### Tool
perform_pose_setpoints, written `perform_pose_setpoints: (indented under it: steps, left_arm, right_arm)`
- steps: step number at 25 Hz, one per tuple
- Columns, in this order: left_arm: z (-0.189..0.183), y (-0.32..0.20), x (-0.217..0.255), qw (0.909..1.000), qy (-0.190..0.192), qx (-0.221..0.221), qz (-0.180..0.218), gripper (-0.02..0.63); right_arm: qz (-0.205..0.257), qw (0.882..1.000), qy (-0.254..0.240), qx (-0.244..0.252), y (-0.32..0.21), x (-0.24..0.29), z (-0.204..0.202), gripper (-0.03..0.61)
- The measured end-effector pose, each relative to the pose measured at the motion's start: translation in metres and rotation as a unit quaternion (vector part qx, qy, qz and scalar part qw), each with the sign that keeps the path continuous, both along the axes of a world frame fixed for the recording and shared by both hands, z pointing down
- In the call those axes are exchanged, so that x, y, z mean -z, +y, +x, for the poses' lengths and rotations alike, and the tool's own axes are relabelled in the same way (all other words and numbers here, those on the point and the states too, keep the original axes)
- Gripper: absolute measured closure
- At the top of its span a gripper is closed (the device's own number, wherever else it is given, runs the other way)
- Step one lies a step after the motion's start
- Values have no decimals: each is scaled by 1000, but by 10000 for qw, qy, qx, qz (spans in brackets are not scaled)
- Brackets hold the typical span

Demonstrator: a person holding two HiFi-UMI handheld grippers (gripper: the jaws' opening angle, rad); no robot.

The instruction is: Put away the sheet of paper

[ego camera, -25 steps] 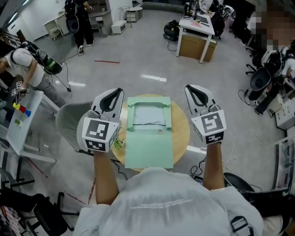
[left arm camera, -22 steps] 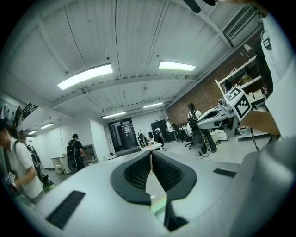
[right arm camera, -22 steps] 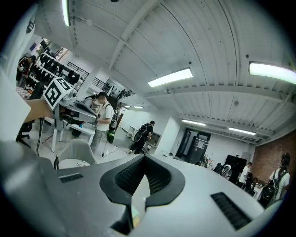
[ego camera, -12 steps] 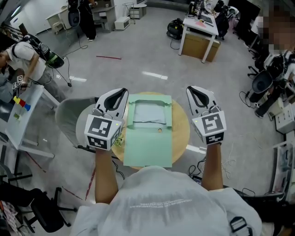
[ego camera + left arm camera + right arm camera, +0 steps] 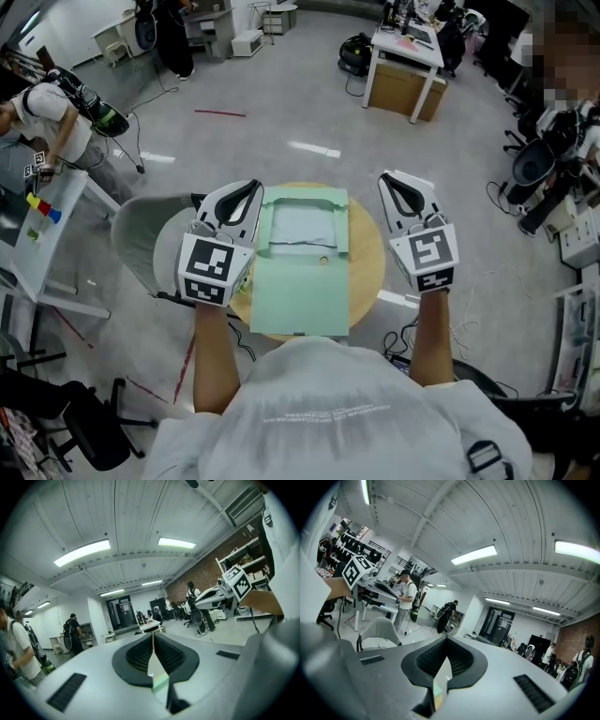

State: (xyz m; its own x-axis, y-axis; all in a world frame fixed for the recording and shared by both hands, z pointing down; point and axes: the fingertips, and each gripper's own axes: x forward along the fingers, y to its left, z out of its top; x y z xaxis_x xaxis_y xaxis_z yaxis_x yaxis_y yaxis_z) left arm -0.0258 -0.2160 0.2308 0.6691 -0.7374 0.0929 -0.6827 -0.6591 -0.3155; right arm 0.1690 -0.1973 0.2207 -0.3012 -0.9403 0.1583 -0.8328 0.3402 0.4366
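A pale green folder (image 5: 300, 295) lies open on the round wooden table (image 5: 371, 272). A pale grey-blue sheet of paper (image 5: 302, 227) sits in the folder's far half, framed by green flaps. My left gripper (image 5: 247, 187) hovers at the folder's left edge, jaws closed together, holding nothing. My right gripper (image 5: 393, 180) is held over the table's right side, a little apart from the folder, also shut and empty. Both point away from me. In the left gripper view the left gripper (image 5: 153, 638) has its pads meeting. The right gripper (image 5: 446, 642) looks the same in the right gripper view.
A grey chair (image 5: 139, 239) stands left of the table. Something small and green (image 5: 241, 287) lies by the folder's left edge. A white desk (image 5: 405, 58) with a cardboard box stands farther off. People work at the far left (image 5: 52, 112), and office chairs stand at the right.
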Motion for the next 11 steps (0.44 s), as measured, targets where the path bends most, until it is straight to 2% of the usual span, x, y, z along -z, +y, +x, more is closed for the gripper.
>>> perform_pose_setpoints:
  steps: [5,11]
  left_arm:
    - [-3,1,-9,9996,-265,125,17,586]
    - [4,3,-19,9994,-304,69,-114,586]
  right_arm:
    - [-48,10000,-7,-12,1,-4,-2,551]
    - [-132,9999,-36,21,2,-12,0,551]
